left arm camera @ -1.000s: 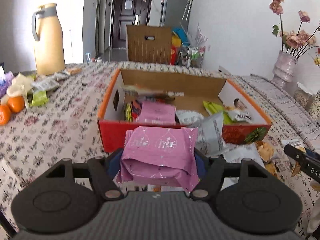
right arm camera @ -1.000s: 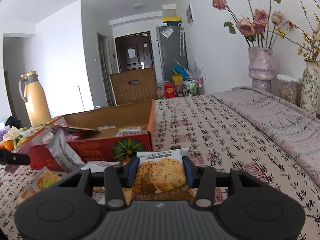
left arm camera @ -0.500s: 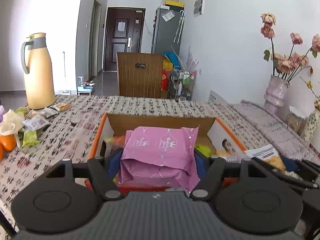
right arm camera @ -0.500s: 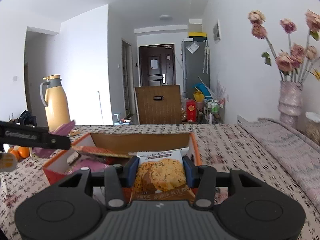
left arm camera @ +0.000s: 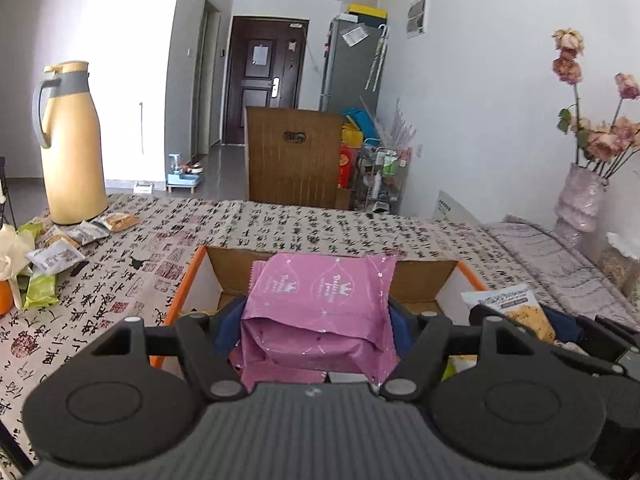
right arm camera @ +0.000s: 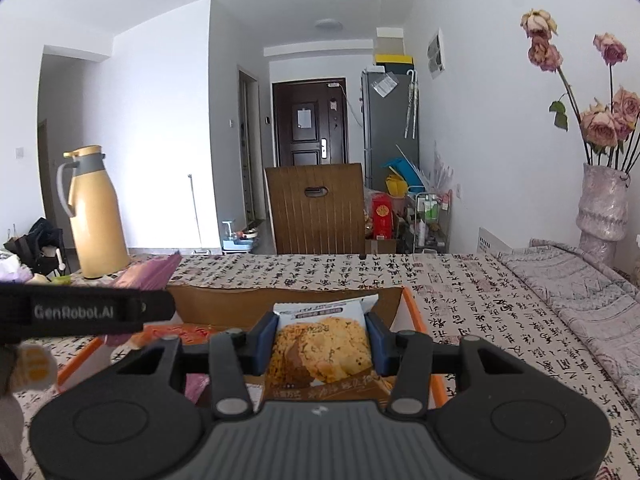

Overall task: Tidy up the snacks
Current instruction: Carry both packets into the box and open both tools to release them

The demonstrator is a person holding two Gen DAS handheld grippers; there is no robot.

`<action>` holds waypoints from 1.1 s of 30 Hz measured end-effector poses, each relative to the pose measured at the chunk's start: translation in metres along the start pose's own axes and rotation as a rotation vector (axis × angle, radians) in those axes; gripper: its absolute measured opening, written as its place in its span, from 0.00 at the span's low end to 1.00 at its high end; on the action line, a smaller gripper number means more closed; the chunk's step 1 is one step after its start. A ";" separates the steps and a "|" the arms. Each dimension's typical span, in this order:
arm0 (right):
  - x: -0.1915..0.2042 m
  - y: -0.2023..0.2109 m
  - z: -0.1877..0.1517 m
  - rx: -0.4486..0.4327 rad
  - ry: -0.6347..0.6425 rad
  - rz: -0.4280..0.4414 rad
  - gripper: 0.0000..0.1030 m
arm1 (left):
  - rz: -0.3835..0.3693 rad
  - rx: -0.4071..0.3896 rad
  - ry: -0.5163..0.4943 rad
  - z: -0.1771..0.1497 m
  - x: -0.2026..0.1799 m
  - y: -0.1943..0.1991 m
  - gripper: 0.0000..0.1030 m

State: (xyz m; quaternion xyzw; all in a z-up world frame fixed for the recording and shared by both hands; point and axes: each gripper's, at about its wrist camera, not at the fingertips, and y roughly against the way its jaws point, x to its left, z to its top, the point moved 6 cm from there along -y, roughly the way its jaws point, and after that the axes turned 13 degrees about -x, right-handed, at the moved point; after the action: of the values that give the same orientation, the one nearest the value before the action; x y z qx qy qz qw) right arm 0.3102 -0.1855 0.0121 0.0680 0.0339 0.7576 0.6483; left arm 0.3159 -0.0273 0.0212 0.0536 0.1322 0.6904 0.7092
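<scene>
Since a second back both hands came up and forward: the box (left arm camera: 416,280) slid from mid-frame to low behind the fingers, and I was now looking over its near wall from both wrists.

Left gripper (left arm camera: 316,320) was clamped on the pink snack pack (left arm camera: 324,300), pads pressing both sides, pack bulging and creased between them. Right gripper (right arm camera: 322,344) was pinched on the cookie packet (right arm camera: 320,352). Both packs hung above the open box, not yet in it.

Risks as I judged them:
- The two grippers sat side by side, close. The left one's arm crossed the right wrist view, and the cookie packet showed at the right edge of the left view. Lowering both together could knock fingers.
- The pink pack is soft and wide; on release it could snag a pad or land on the wall rather than inside.
- Box interior was mostly hidden behind the grippers, so I couldn't tell how much room was left.
- More snacks (left arm camera: 56,256) still lay by the yellow thermos (left arm camera: 72,144).
</scene>
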 end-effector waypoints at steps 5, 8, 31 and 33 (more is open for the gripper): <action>-0.002 -0.017 -0.016 0.014 -0.010 -0.004 0.45 | 0.035 -0.003 -0.004 -0.011 0.011 -0.013 0.69; -0.004 -0.023 -0.027 0.043 -0.019 0.007 0.45 | 0.029 0.006 -0.006 -0.016 0.013 -0.018 0.69; -0.022 -0.017 -0.035 0.032 -0.096 -0.019 1.00 | 0.058 -0.053 0.023 -0.014 0.017 -0.002 1.00; -0.023 -0.017 -0.034 0.030 -0.097 -0.019 1.00 | 0.057 -0.053 0.024 -0.013 0.017 -0.001 1.00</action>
State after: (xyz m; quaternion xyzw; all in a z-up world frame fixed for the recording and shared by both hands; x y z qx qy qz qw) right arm 0.3250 -0.2046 -0.0256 0.1138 0.0144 0.7465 0.6554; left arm 0.3138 -0.0123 0.0061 0.0303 0.1206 0.7142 0.6888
